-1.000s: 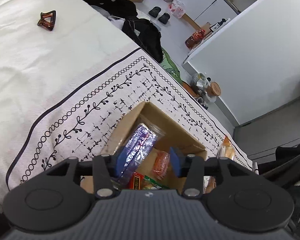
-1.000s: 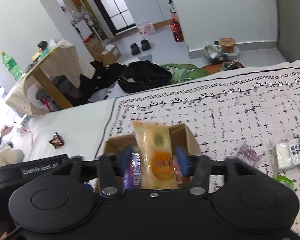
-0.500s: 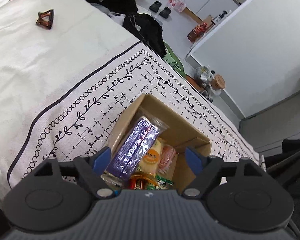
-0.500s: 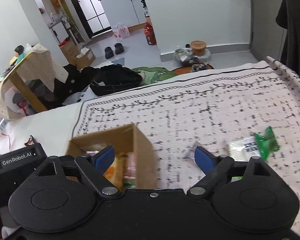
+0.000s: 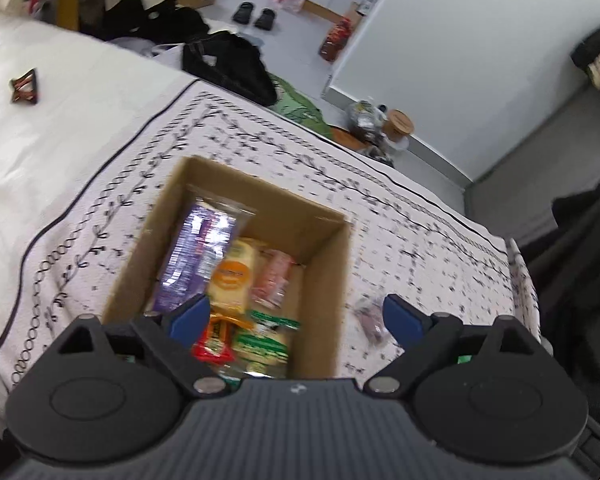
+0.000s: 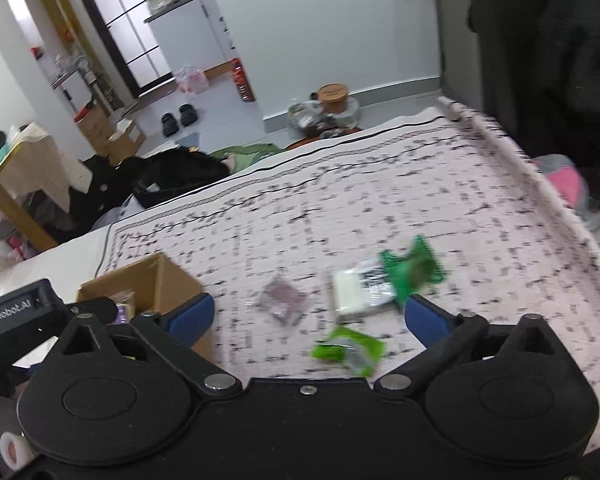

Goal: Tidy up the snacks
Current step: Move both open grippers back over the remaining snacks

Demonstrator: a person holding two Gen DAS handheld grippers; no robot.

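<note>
Cardboard box (image 5: 320,276) sits on patterned blanket (image 5: 420,240) w/ open cloth on its far side & twd the left border line. Left gripper (image 5: 296,316) spread wide, empty, above box's near end; purple pack (image 5: 196,256), yellow-orange pack (image 5: 232,280) & others inside. Right gripper (image 6: 308,318) also wide, empty, over loose snacks: white packet (image 6: 356,292), green wrapper (image 6: 410,268), lime packet (image 6: 348,350), small pinkish one (image 6: 282,300). Bed edge runs right, floor clutter beyond. Vs 1 s ago: yellow pack left right gripper, now in box; right swung off box twd loose snacks.
</note>
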